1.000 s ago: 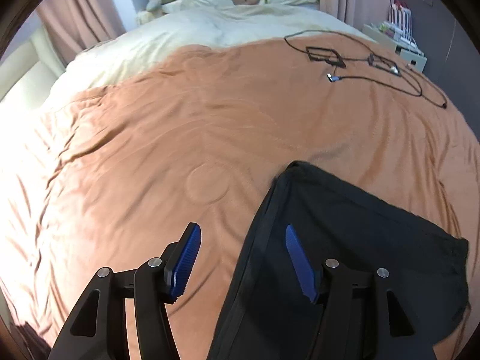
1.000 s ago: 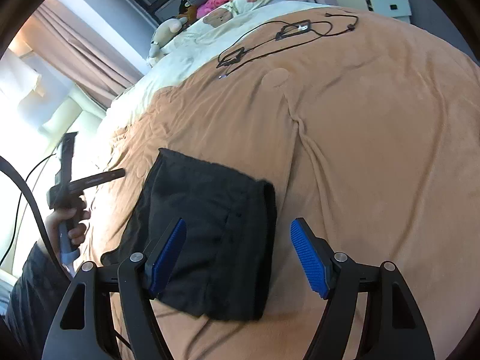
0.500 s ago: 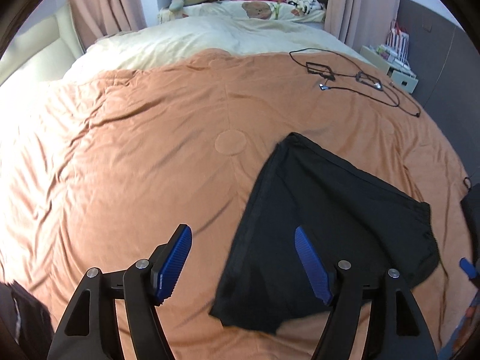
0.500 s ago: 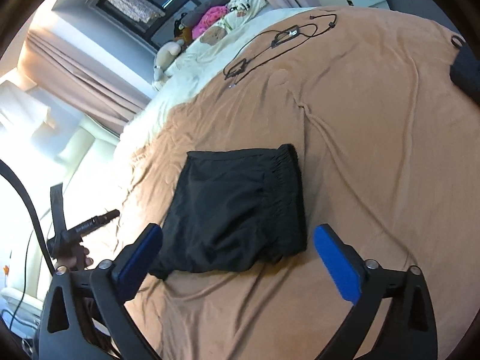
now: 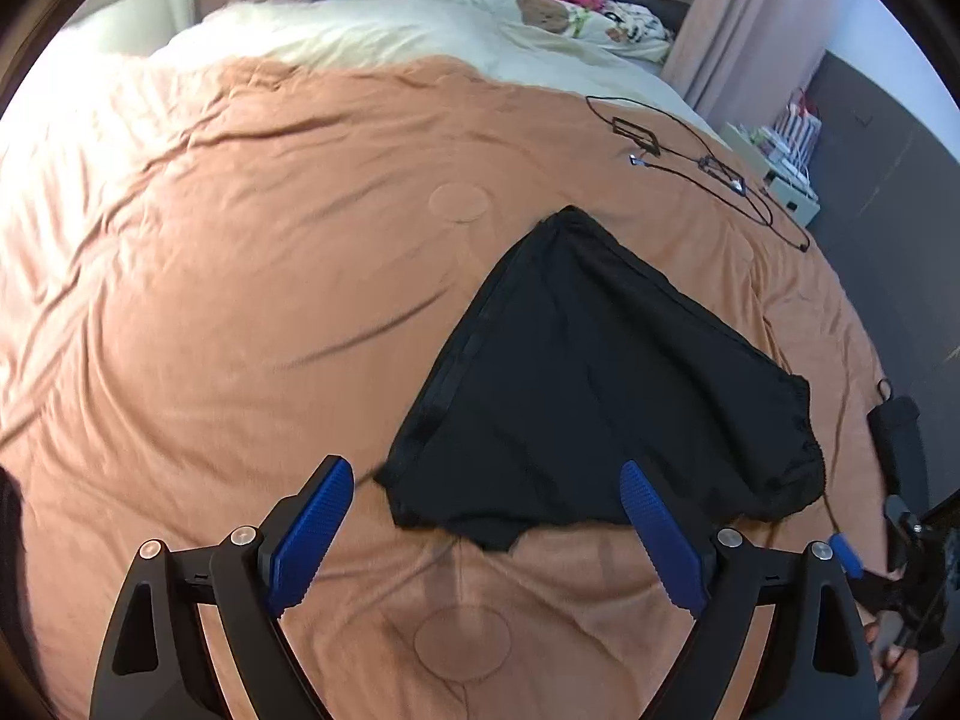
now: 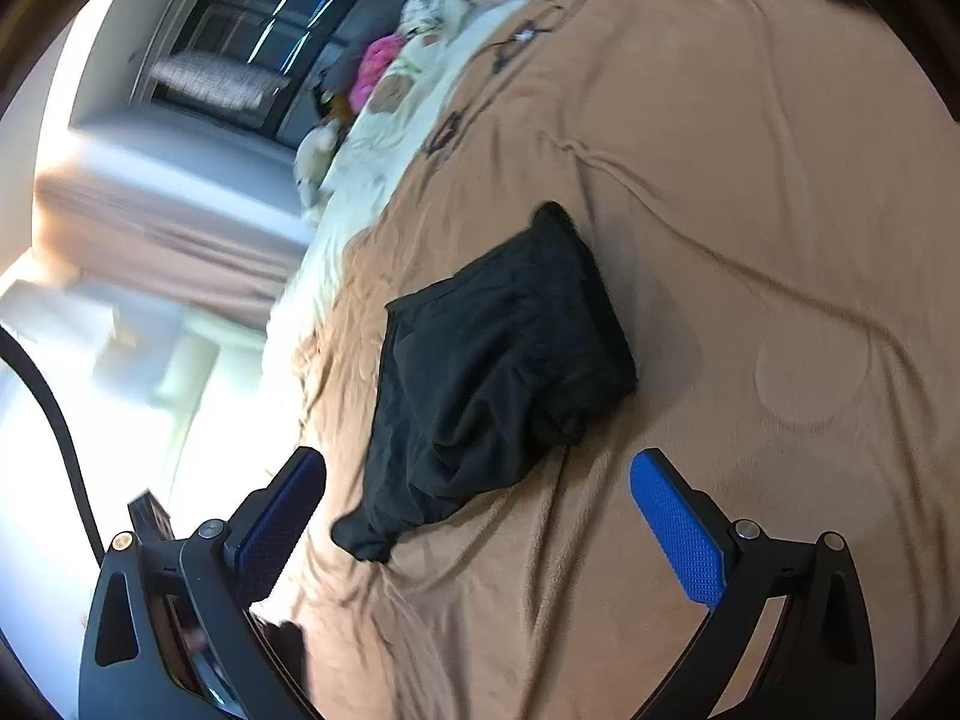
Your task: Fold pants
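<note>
Pants lying folded on the orange blanket, black, compact, layers stacked, elastic waistband bunched along the right edge in the left wrist view. Placed near the middle of the bed, well apart from the cables farther up and from the pillows and soft toys at the head. Judged close to done: bundle flat enough to rest unaided, though one corner trails out in a loose tail toward the near side in the right wrist view, likely wanting a last tuck.

Left gripper held above the blanket with jaws spread wide, nothing between the blue pads, near edge of the pants showing in the gap but not touched. Right gripper likewise spread wide and empty, raised clear of the cloth, view tilted and blurred. Both apparently kept off so the fold stays undisturbed.

Long axis, in the left wrist view, running from the far pointed corner near the round quilted patch down toward the near hem, slightly slanted rightward; waistband facing right, side seam stripe along the left edge.
</note>
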